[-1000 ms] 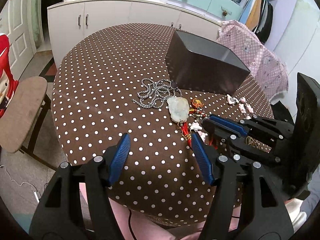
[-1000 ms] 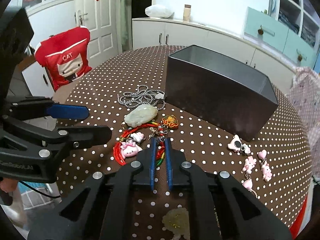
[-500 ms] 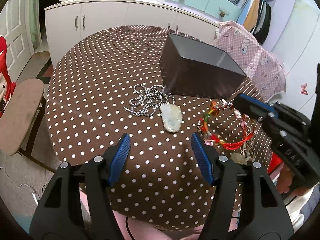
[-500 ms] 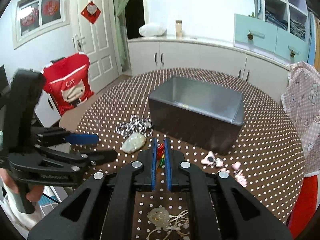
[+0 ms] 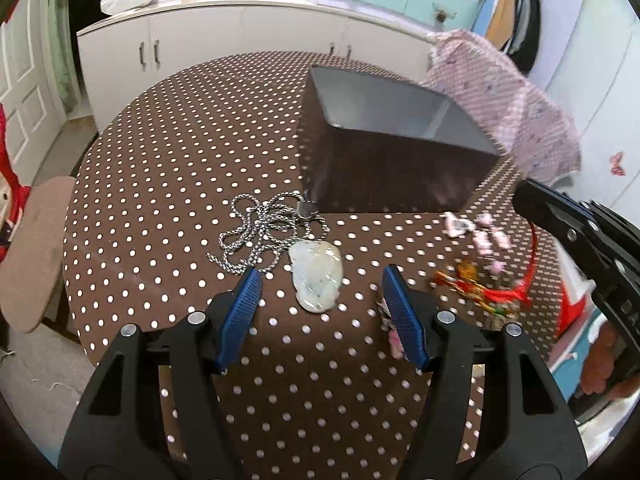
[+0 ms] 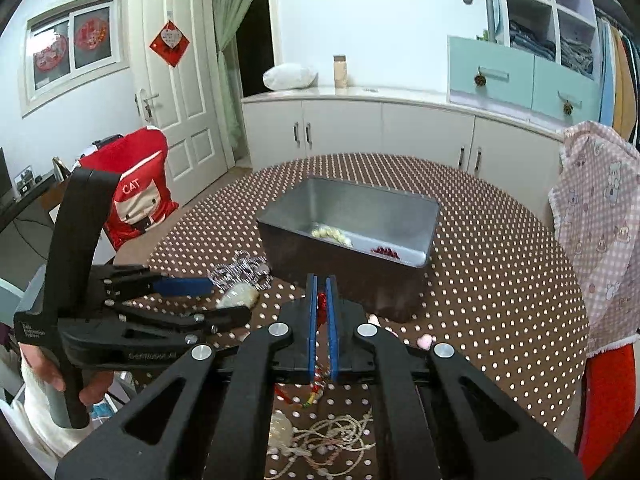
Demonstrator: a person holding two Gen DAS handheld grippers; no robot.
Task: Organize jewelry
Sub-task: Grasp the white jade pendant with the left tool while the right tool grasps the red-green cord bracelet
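brown polka-dot tablecloth (image 5: pixel 168 184) is filling both frames, with a dark rectangular metal box (image 6: pixel 352 236) sitting at centre. the right gripper (image 6: pixel 321 300), at lower centre of its view, is clamping a red beaded cord necklace (image 6: pixel 321 302) and dangling it above the cloth. the left gripper (image 5: pixel 320 292) is hovering with fingers spread around a pale jade pendant (image 5: pixel 317 280), beside a silver rope chain (image 5: pixel 260 232).

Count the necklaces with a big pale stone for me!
2: one jade pendant between the left gripper's fingers beside the silver chain, another pale pendant under the right gripper. More may hide.
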